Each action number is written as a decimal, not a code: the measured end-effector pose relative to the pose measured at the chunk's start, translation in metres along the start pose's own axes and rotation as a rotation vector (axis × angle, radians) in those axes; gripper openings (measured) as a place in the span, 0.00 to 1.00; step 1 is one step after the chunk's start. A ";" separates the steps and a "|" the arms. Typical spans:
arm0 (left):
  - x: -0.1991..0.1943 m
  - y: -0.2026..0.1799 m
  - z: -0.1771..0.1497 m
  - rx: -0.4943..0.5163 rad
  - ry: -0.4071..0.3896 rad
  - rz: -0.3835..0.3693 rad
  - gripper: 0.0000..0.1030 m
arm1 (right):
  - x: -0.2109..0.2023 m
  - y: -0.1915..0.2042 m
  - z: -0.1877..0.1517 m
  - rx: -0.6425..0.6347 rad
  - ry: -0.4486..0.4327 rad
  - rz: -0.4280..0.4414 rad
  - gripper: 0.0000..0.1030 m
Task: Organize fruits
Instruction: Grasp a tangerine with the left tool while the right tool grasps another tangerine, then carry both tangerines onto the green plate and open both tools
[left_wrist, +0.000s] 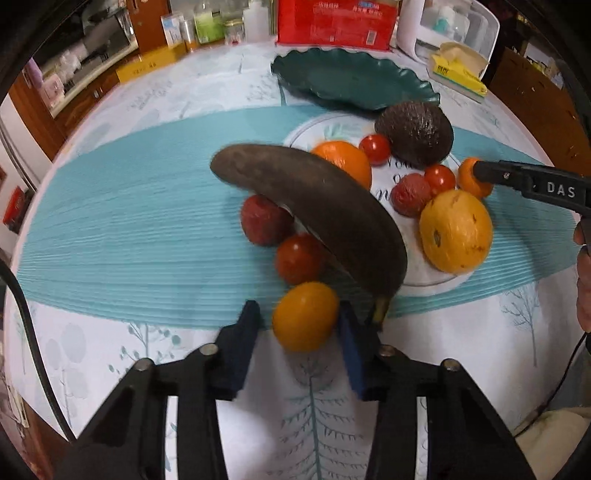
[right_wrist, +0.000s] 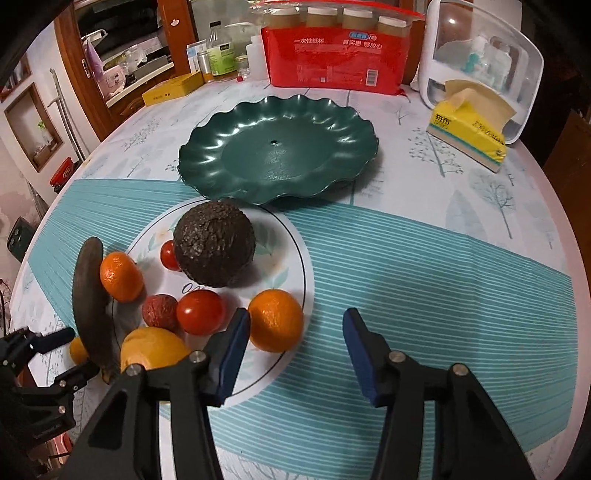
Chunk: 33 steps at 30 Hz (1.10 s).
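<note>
Cluttered dining table, teal striped cloth (right_wrist: 424, 266). Left gripper (left_wrist: 301, 319), bottom centre, jaws around small orange fruit (left_wrist: 306, 315), apparently clamped; smooth, soft, grip its middle. Right gripper (right_wrist: 295, 332) jaws apart, mandarin (right_wrist: 275, 319) beside left pad. Green plate (right_wrist: 277, 155) bare.

A blackened, curved banana (left_wrist: 317, 206) leans across a white round plate's (right_wrist: 295, 236) rim among small red tomatoes (right_wrist: 200, 312), glossy oranges (right_wrist: 275, 319) and a dark pebbled avocado (right_wrist: 214, 243). Beyond lies a green scalloped dish (right_wrist: 332, 122), empty.
</note>
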<state>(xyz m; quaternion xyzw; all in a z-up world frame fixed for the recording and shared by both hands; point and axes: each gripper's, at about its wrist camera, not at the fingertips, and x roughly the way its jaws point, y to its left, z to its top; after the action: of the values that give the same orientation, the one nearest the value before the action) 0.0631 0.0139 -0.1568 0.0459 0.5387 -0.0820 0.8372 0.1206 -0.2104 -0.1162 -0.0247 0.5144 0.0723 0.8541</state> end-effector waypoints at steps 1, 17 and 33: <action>0.000 -0.001 0.000 0.006 -0.004 0.000 0.32 | 0.003 0.000 0.000 -0.001 0.001 0.005 0.51; -0.030 0.007 -0.002 -0.052 -0.067 -0.005 0.28 | -0.002 0.015 -0.004 -0.039 0.021 0.089 0.32; -0.192 -0.011 0.138 0.038 -0.365 0.038 0.28 | -0.181 0.008 0.075 -0.022 -0.250 0.101 0.32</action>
<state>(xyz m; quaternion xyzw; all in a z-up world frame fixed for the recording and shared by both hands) 0.1065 -0.0030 0.0749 0.0563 0.3753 -0.0832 0.9215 0.1012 -0.2120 0.0791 0.0013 0.4039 0.1234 0.9064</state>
